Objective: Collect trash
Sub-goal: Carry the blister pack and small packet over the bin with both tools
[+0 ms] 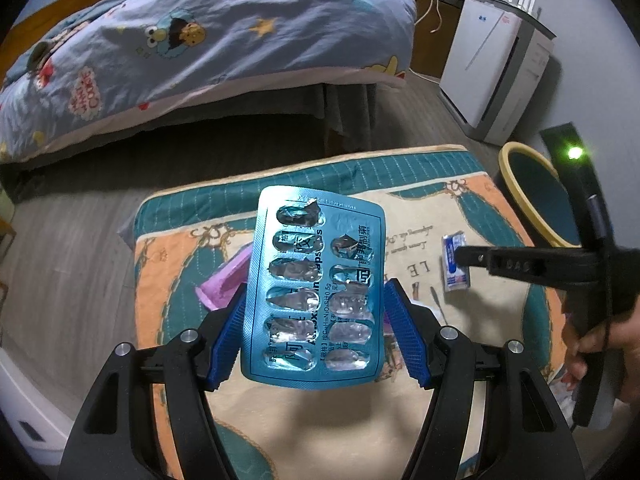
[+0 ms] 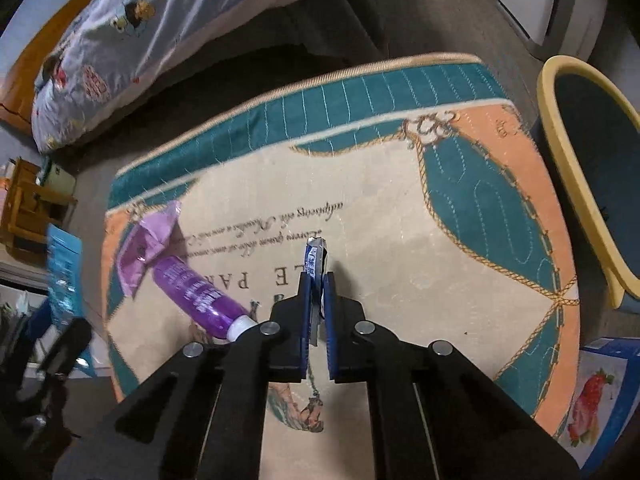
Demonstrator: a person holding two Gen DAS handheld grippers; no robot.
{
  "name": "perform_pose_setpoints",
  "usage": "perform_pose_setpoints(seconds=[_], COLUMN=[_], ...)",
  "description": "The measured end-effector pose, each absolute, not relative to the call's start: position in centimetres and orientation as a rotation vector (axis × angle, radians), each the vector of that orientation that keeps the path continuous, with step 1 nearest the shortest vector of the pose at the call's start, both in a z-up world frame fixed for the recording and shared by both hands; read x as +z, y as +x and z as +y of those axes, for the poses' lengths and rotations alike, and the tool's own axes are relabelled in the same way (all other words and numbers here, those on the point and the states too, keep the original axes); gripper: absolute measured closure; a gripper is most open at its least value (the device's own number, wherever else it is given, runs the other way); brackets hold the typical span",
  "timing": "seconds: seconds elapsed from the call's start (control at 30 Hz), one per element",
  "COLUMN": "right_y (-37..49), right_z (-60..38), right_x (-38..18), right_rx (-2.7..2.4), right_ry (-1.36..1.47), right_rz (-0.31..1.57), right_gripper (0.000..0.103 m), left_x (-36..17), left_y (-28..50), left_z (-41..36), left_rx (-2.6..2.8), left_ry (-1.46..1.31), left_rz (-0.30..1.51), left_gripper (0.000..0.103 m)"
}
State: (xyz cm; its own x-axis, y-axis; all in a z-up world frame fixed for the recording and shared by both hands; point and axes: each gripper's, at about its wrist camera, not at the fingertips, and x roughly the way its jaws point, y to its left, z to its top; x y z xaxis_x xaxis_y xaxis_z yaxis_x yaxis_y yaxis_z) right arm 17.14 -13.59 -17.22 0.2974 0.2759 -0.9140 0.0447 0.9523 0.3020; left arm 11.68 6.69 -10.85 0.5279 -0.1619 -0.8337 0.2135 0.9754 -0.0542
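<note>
My left gripper (image 1: pixel 316 316) is shut on an empty blue blister pack (image 1: pixel 316 288), held upright above the rug (image 1: pixel 500 320). The pack also shows at the left edge of the right wrist view (image 2: pixel 64 268). My right gripper (image 2: pixel 317 280) is shut on a small blue-and-white wrapper (image 2: pixel 316 260), held edge-on just above the rug (image 2: pixel 400 240). In the left wrist view the right gripper (image 1: pixel 460 258) reaches in from the right onto that wrapper (image 1: pixel 454 268). A purple tube (image 2: pixel 192 292) with a white cap lies on the rug to the left; part of it shows behind the pack (image 1: pixel 224 280).
A yellow-rimmed bin (image 2: pixel 576 168) with a dark inside stands off the rug's right edge, also in the left wrist view (image 1: pixel 532 192). A bed with a blue cartoon quilt (image 1: pixel 200 40) lies beyond the rug. A white appliance (image 1: pixel 496 68) stands at far right.
</note>
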Motion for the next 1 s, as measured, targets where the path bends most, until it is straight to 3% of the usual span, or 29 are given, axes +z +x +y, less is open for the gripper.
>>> perform_pose_setpoints(seconds=[0.5, 1.0], right_y=[15.5, 14.6], right_z=[-19.4, -27.4], right_x=[-11.3, -9.1], right_rx=[0.126, 0.058], right_ry=[0.313, 0.355], right_rz=[1.105, 1.026], right_gripper=[0.097, 0.097], left_x=[-8.6, -8.2], left_y=[11.4, 12.0], left_z=[2.0, -5.8], left_rx=[-0.263, -0.341], left_ry=[0.077, 0.132], left_rz=[0.937, 0.914], left_gripper=[0.035, 0.035])
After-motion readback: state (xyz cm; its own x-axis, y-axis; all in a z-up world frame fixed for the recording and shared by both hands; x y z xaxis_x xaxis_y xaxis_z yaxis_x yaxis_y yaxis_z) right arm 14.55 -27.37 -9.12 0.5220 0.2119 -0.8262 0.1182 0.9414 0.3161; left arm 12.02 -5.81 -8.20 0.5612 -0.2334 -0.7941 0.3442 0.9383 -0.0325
